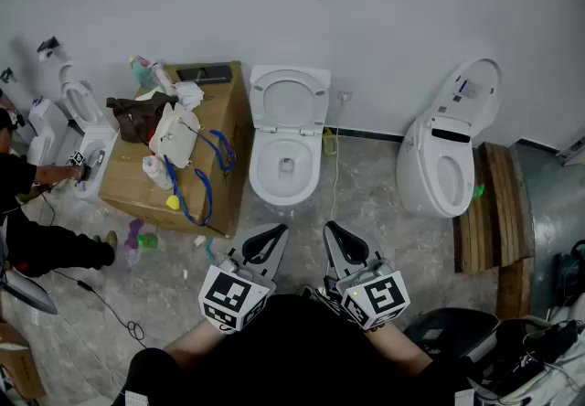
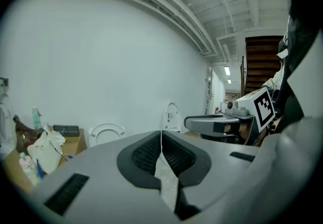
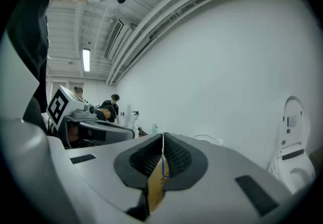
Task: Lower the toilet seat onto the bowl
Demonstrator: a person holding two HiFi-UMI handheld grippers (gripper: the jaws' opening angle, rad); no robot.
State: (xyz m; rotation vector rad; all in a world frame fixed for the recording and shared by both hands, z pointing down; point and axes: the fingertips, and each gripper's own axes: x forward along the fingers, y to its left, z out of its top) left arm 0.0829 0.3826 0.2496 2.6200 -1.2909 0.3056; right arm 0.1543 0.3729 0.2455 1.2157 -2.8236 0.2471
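Standing raised behind the bowl (image 1: 285, 174): seat (image 1: 290, 101); left tool (image 1: 263, 240) and right tool (image 1: 342, 238), both closed, empty, before bowl.

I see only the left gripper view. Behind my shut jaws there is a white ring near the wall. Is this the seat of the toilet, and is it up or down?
Observer: It is up. In the head view the white oval toilet seat stands raised against the wall, above the open white ceramic bowl.
Operator: Is the right gripper near the seat?
Observer: No. The right gripper is close to the person's body, apart from the bowl. Its jaws are together with nothing between them.
Operator: What stands next to the bowl?
Observer: The brown cardboard box with clutter on top stands close beside the bowl, on the person's left. I cannot tell if they touch.
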